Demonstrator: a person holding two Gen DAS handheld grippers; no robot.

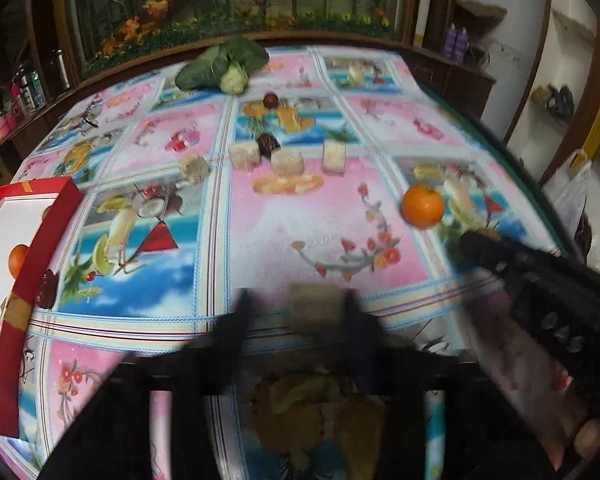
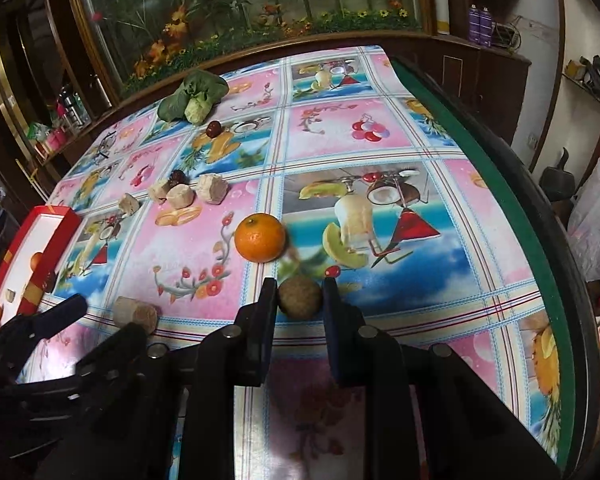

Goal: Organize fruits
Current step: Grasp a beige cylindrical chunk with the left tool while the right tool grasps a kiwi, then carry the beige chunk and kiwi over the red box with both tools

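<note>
My right gripper [image 2: 299,292] is shut on a round brown fruit [image 2: 300,296] at the table's near side. An orange [image 2: 260,237] lies just beyond it and also shows in the left wrist view [image 1: 422,205]. My left gripper [image 1: 296,308] is blurred, with a beige block [image 1: 316,308] between its fingers against the right one; the same block shows in the right wrist view [image 2: 135,314]. A red box [image 1: 40,240] with a white floor at the left holds an orange [image 1: 18,260] and small pieces.
Several beige blocks [image 1: 286,162] and two dark red fruits [image 1: 269,145] lie mid-table on the fruit-print cloth. A leafy cabbage [image 1: 224,65] sits at the far edge. The table's green right edge [image 2: 512,184] drops off toward a plastic bag [image 2: 598,220].
</note>
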